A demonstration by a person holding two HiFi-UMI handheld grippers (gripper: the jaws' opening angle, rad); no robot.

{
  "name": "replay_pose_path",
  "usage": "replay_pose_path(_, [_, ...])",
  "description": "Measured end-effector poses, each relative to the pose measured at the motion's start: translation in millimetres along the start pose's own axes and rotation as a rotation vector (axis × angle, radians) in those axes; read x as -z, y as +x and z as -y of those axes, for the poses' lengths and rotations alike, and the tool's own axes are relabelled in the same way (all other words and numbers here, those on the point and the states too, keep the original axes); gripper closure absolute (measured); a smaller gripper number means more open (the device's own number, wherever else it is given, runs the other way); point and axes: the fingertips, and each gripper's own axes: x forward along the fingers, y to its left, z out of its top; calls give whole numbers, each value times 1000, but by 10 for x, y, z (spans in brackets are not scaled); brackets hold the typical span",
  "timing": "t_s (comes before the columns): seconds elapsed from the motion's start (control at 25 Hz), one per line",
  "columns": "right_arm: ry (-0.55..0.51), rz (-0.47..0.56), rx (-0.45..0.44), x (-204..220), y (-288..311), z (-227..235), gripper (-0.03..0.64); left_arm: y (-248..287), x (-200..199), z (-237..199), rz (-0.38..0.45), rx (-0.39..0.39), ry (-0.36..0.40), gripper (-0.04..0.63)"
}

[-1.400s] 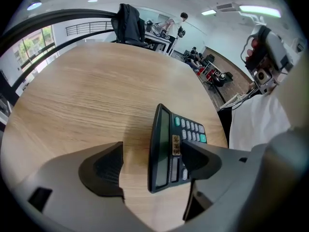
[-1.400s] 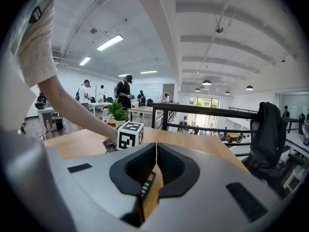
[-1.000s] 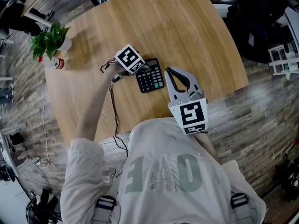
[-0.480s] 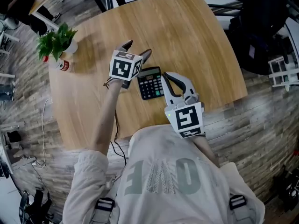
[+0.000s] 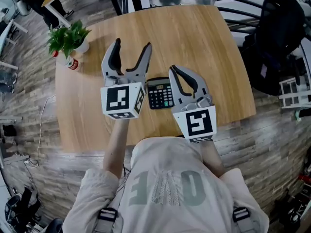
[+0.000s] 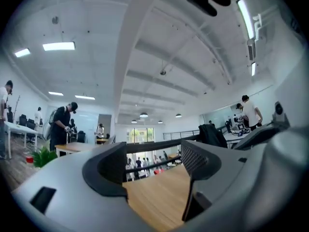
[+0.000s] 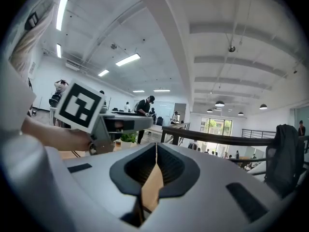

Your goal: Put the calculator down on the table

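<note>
Table [image 5: 204,47] bears calculator [image 5: 160,92] only in head view; left gripper [image 5: 132,45] wide, right gripper [image 5: 174,71] closed.

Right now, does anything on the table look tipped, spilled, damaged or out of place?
Nothing stands out. The calculator lies flat, keys up, on the table, between the open left gripper and the shut right gripper. The potted plant stands upright near the far left corner.

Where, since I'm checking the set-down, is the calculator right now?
Head view: the calculator lies flat on the wooden table near its front edge, between the open left gripper and the shut right gripper, held by neither.
</note>
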Motion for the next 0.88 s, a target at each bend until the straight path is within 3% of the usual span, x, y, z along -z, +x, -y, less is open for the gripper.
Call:
replay_pose_path(0.16, [20,83,11,-230,7,-2,595,-409,-516,53,137,-70,66,238])
replay_pose_path(0.36, [28,156,-2,-451,-17,-90,595,-844,-851,194,197,-104,76,254])
replay_pose_path(0.44, [38,176,-9,-514,-17,-128,595,-980,-968,213,238,-132,102,329])
replay_pose_path(0.48, [46,189,-10,-544,-11,-147,595,-1026,-995,214,254,-145,125,444])
replay_pose_path(0.52, [54,204,-8,-573,-4,-164,595,-1047,-981,211,253,-156,154,562])
replay_pose_path(0.56, [61,221,-6,-597,-3,-180,595,-1046,-928,207,233,-163,176,585])
replay_pose_path(0.72, [69,254,-20,-629,-49,-242,595,-1055,-731,203,168,-172,130,586])
replay_pose_path(0.88, [51,231,-37,-582,-17,-288,597,-1050,-668,228,148,-165,146,586])
